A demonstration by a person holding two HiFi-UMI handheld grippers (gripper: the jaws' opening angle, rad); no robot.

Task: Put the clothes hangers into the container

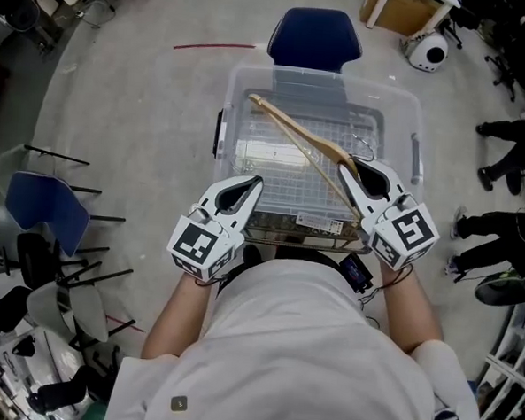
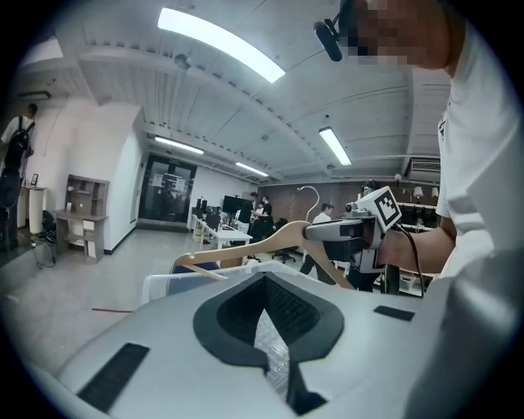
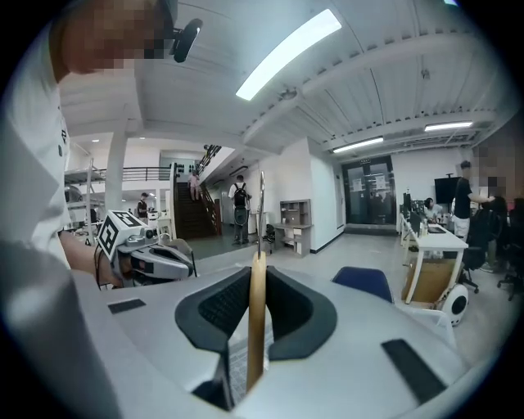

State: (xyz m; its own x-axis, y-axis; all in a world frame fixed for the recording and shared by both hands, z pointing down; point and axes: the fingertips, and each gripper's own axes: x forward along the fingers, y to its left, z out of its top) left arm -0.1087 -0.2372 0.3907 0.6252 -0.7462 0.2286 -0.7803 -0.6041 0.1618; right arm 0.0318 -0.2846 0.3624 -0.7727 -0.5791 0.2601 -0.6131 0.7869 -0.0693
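We see the wooden hanger (image 1: 302, 140) in the right gripper (image 1: 358, 177), whose jaws are clamped flat on the shoulder right beside the neck. In the right gripper view the thin edge of the wood (image 3: 256, 319) stands upright between the pads, with the wire hook (image 3: 261, 213) rising above. The hanger hangs over the open clear container (image 1: 238, 79), its far tip reaching toward the far left corner and its crossbar slanting back toward the near right. From the left gripper view it looks to sit just above the rim rather than inside. The left gripper (image 1: 241, 193) hovers at the near left of the container with its jaws only narrowly apart and nothing between them. We judge the hanger to be light and quite stiff, so it should not sag or bend, but its smooth finished wood may turn in the pads because the grip sits off to one end and the long arm acts as a lever. The hold by the neck seems sound to us – the wood is thickest there and the balance is close. The wire hook is the part most likely to catch, on the rim or on the gridded floor. We would lower the far tip first, then let go.
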